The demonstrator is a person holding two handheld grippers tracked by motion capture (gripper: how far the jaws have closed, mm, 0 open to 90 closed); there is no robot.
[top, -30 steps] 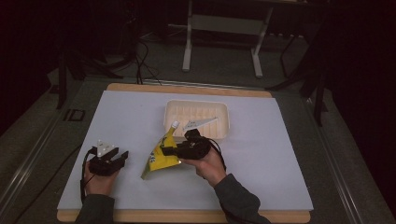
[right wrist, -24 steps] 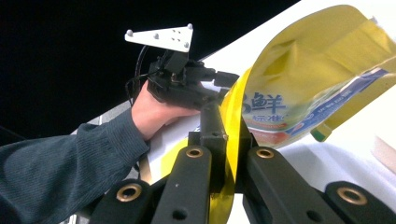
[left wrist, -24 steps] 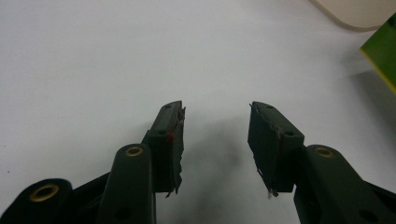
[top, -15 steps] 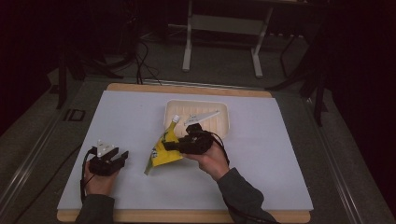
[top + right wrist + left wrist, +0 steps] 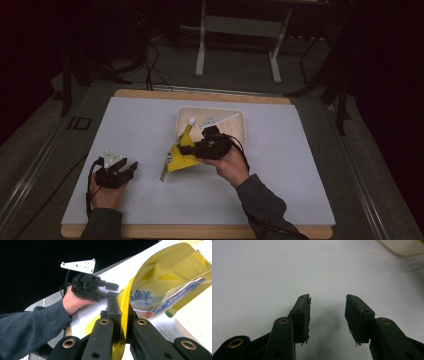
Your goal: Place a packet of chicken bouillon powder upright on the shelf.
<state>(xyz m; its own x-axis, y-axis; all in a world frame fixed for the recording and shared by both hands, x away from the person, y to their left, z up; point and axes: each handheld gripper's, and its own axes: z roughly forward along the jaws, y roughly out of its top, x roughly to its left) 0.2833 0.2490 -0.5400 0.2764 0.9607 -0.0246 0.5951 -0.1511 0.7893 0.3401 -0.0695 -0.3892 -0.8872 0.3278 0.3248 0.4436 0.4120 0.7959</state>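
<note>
Fingers of the right gripper (image 5: 189, 148) are clamping the yellow spouted pouch (image 5: 179, 155); fingers of the left gripper (image 5: 127, 167) are standing apart, holding nothing.

High view: the pouch is hanging tilted from the right gripper, its white cap (image 5: 191, 120) pointing up toward the shallow cream tray (image 5: 235, 117), its lower corner lying at or just above the white worktop (image 5: 280, 165), which cannot be told. The left gripper is resting well apart, near the worktop's left side.

Left gripper view: both fingers (image 5: 302, 315) are sitting wide over bare worktop, with a corner of the tray (image 5: 404, 246) showing at top right.

Right gripper view: the fingers (image 5: 113, 307) are pinching one thin edge of the pouch (image 5: 162, 282), whose body is bulging and curling away to the right. The left gripper (image 5: 110, 290) is showing farther off.

Risk, as judged: the hold is lying on a slick film edge only, so the pouch's sagging weight could be pulling it free. A quick swing toward the tray could be catching the lower corner on the rim and folding the pouch.
</note>
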